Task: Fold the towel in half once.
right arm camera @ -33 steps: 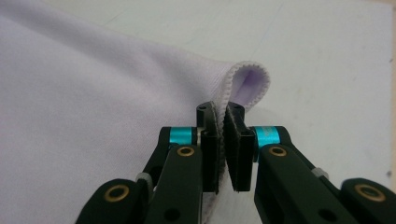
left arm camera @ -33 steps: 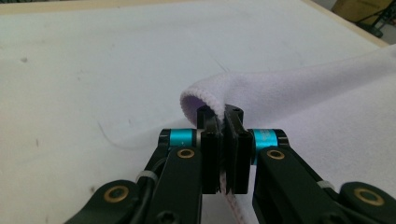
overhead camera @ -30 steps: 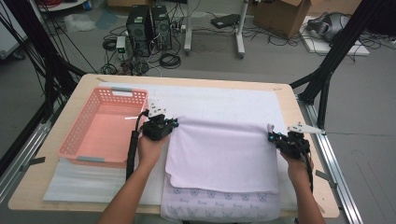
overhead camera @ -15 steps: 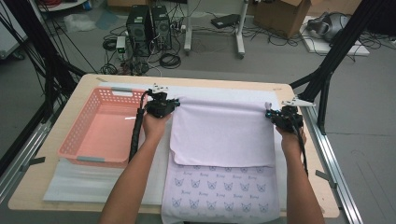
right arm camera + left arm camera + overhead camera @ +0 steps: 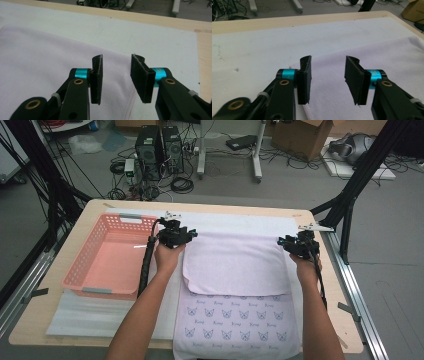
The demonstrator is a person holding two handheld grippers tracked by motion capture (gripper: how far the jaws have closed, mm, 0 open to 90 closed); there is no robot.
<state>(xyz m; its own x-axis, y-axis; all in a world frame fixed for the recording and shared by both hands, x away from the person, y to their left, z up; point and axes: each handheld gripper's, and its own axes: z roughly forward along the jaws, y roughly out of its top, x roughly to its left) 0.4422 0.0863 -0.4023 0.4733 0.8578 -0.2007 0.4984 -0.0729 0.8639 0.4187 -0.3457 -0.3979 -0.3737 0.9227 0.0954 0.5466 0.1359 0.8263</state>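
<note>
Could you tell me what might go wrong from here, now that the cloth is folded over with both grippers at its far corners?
1. Both the left gripper and the right gripper have just been opening, jaws astride the cloth corners; pulling back carelessly could drag the fold askew.
2. The folded layer's left edge bulges slightly, so it may not lie flat.
3. The left gripper sits close to the pink basket and may bump it.
</note>
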